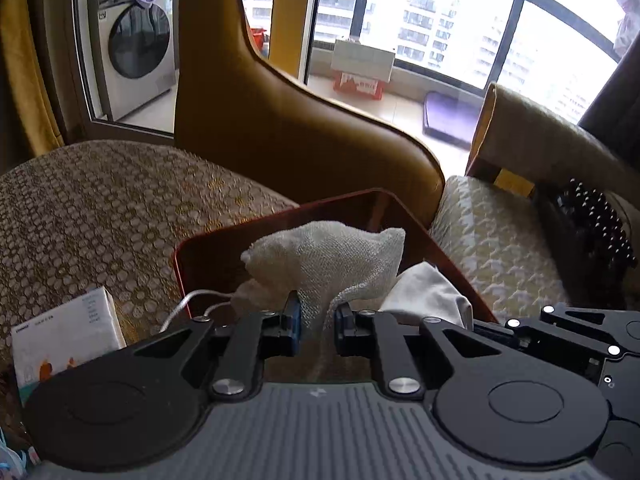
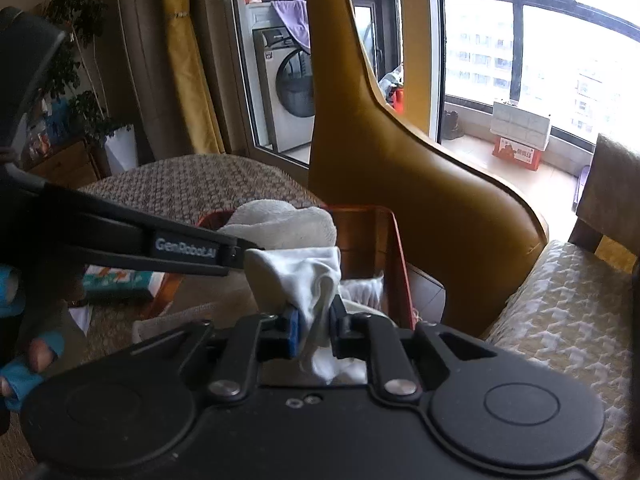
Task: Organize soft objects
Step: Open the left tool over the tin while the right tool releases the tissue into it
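My left gripper (image 1: 317,326) is shut on a cream mesh cloth (image 1: 332,258) and holds it over a red-brown tray (image 1: 280,220). My right gripper (image 2: 314,330) is shut on a smooth white cloth (image 2: 298,272), held just right of the mesh cloth (image 2: 280,222), which also shows in the right wrist view. The white cloth (image 1: 428,294) shows at the right of the left wrist view, with the right gripper's body (image 1: 560,336) beside it. The left gripper's arm (image 2: 132,240) crosses the right wrist view from the left.
A mustard leather chair back (image 1: 280,120) stands behind the tray. A patterned cushion (image 1: 100,208) lies left, a houndstooth seat (image 1: 496,248) right. A white box (image 1: 64,336) and a white cable (image 1: 192,304) lie at left. A studded dark object (image 1: 592,220) sits far right.
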Tool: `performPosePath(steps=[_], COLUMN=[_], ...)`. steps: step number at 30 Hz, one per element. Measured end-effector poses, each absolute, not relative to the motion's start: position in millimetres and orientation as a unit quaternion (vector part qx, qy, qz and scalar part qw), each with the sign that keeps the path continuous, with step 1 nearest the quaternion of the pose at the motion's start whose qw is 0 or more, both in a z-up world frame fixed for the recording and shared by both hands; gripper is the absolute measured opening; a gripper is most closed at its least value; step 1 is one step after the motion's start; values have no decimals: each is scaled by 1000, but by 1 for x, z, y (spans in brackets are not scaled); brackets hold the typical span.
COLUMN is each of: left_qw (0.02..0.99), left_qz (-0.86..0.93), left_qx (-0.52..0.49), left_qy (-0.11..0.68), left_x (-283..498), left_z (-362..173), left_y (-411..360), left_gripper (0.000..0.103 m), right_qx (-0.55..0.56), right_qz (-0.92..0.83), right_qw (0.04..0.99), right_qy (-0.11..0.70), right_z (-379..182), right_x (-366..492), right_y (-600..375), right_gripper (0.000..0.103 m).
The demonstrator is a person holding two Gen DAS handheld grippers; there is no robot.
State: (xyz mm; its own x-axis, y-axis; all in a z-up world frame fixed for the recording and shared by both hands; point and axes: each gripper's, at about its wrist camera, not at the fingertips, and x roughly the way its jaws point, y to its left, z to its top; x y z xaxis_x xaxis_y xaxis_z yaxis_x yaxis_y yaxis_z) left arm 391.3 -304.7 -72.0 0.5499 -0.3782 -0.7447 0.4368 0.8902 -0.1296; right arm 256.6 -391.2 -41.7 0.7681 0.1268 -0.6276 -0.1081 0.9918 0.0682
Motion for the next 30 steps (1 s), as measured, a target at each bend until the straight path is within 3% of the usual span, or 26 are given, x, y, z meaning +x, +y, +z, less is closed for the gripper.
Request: performPosePath(steps=[5,10,18,21,23,24,30], left_qw=[877,880,881,883,884,885,887], left_qz=[-231,-229,-233,-233,-231,-231,-236], left_qx=[37,38,34,37,35,33,11], left_qy=[419,415,410,406,404,403,398], left_x=[388,383,376,371,369,369,360], left_z=[-77,-75,-68,-64,-62,-61,-49], left_y=[-306,-305,-300,-298,-296,-295,-284], left_gripper=[15,16,17,29,53,75,77], right_qx=[5,-4,-14,-8,-7,-9,-11], right_qz=[69,69,63,61,61,60,61], right_qw=[938,938,939,939,940,940,941], right_qy=[340,340,338,338,336,336,333], right_z=[-43,-41,-36,-33,-31,-30,-22], right_x=[254,249,241,240,238,238,231], right_y=[-388,-387,-389,-392,-393,-393,-391], right_gripper=[20,35,39,40,41,43,47])
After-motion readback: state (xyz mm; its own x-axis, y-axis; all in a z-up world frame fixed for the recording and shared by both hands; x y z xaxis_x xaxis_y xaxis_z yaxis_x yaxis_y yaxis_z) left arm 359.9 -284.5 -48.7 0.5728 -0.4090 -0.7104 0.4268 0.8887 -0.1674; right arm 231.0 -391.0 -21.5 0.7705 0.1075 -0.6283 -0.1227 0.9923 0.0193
